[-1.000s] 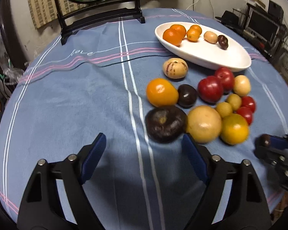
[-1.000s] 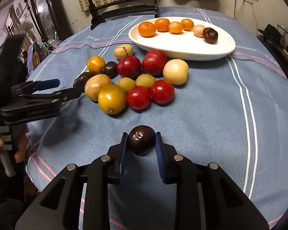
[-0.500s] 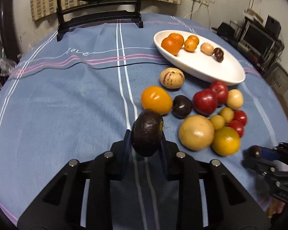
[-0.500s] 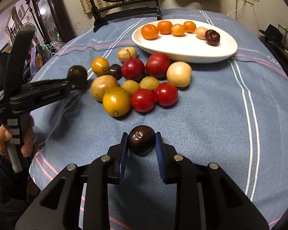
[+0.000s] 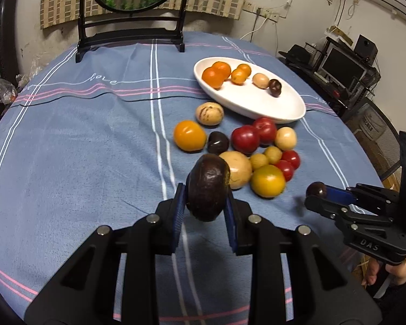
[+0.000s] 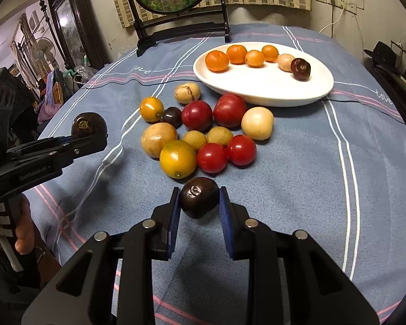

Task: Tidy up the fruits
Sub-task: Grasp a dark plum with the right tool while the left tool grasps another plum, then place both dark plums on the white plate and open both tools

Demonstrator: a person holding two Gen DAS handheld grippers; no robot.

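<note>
Currently: left gripper (image 5: 204, 203) clamped on large dark fruit (image 5: 208, 188), right gripper (image 6: 199, 207) clamped on small dark fruit (image 6: 199, 200); both aloft, white dish (image 6: 270, 92) lying ahead beyond the loose pile, right gripper nearer.

large dark fruit (image 5: 208, 191) lifted | small dark fruit (image 6: 199, 201) lifted | plate (image 6: 270, 89) five fruits

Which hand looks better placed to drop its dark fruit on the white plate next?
Probably right: its gripper faces the white plate over bare cloth, while the left gripper sits behind the fruit pile. Close call.
</note>
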